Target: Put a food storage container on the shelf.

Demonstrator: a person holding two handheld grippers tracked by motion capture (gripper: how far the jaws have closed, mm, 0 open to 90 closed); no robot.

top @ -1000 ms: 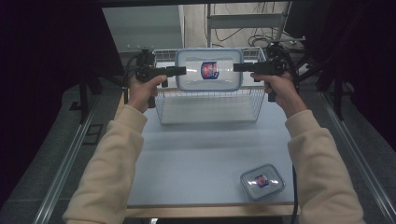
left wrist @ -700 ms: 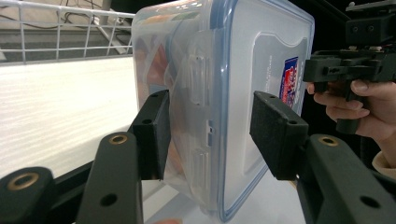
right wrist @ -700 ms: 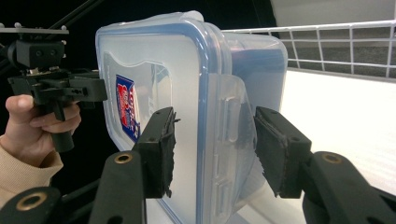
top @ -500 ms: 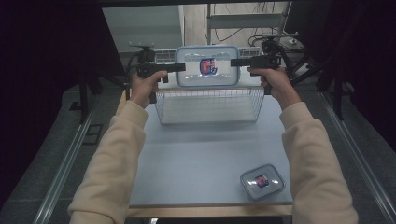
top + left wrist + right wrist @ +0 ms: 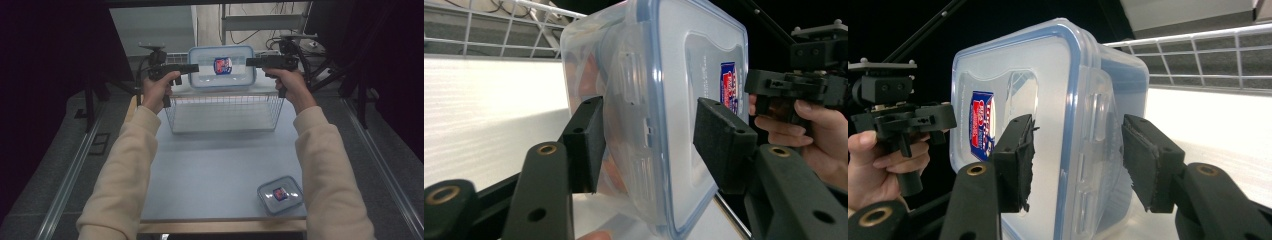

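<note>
The left gripper and the right gripper face each other from the left and right, each with its black jaws about half open and straddling one end of the clear rectangular plastic food box with a blue-rimmed lid. In the left gripper view, one pad lies against the box's body while the lid-side pad stands just clear. In the right gripper view, a gap shows beside both pads. The left gripper's jaws have just opened a little. The box hangs level between the grippers, above the far rim of the white wire basket, which stands on the far part of the pale blue table. A small clear lidded container lies near the table's near right corner.
</note>
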